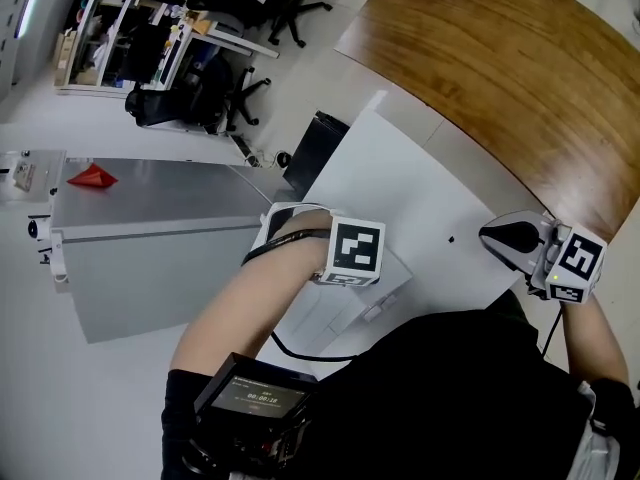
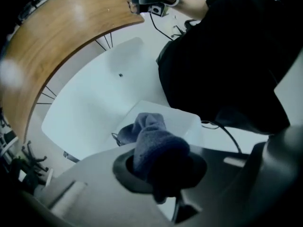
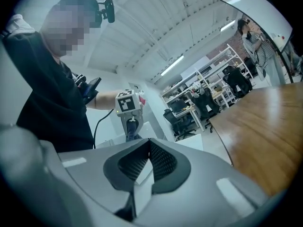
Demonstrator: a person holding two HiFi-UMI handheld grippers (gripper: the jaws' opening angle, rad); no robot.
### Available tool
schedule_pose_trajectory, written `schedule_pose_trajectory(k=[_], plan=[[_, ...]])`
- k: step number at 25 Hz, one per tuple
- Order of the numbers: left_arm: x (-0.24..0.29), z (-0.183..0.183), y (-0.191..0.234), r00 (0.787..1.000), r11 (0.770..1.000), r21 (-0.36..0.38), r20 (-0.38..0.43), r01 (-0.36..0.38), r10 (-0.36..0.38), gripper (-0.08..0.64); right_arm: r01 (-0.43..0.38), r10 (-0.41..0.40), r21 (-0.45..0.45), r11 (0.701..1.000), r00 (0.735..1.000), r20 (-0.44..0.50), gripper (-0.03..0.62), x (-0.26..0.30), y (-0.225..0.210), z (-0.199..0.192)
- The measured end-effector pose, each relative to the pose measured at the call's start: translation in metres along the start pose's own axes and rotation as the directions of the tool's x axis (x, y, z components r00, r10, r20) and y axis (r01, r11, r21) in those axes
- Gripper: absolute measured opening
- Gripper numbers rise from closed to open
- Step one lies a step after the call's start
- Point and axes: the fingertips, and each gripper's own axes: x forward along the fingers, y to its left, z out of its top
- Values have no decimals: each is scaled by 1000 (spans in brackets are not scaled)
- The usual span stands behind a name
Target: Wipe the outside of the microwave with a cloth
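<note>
the left gripper view shows what the head view hides: the left gripper (image 2: 160, 174) has its jaws clamped on a blue-grey cloth (image 2: 152, 143), over the white microwave (image 2: 189, 123) top. the right gripper (image 3: 144, 167) has its jaws closed on nothing, beside the wooden table (image 1: 500, 78).

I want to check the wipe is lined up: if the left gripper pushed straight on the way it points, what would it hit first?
The cloth held in the left gripper would probably land first on the white microwave, which lies just beyond it. The gap between them is unclear.
</note>
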Motion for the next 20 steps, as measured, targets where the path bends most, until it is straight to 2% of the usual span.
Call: schedule_pose_trajectory(k=[4, 8, 13, 15, 17, 20], plan=[[54, 31, 35, 995, 997, 39, -84, 64, -60, 55, 57, -57, 34, 998, 998, -12, 6, -21, -10, -17], [111, 54, 78, 984, 994, 25, -151, 103, -98, 55, 136, -134, 93, 986, 990, -30, 6, -55, -16, -46], [127, 70, 85, 973, 990, 57, -200, 128, -114, 55, 200, -196, 127, 972, 980, -41, 6, -86, -9, -59], [108, 71, 69, 986, 991, 86, -142, 105, -92, 57, 195, -193, 121, 973, 981, -32, 6, -86, -5, -52], [69, 70, 44, 998, 993, 110, -34, 49, -46, 57, 166, -165, 98, 981, 986, -21, 6, -75, 0, -40], [11, 58, 5, 996, 990, 135, 83, -29, 18, 57, 92, -92, 49, 995, 996, -5, 6, -46, 9, -18]])
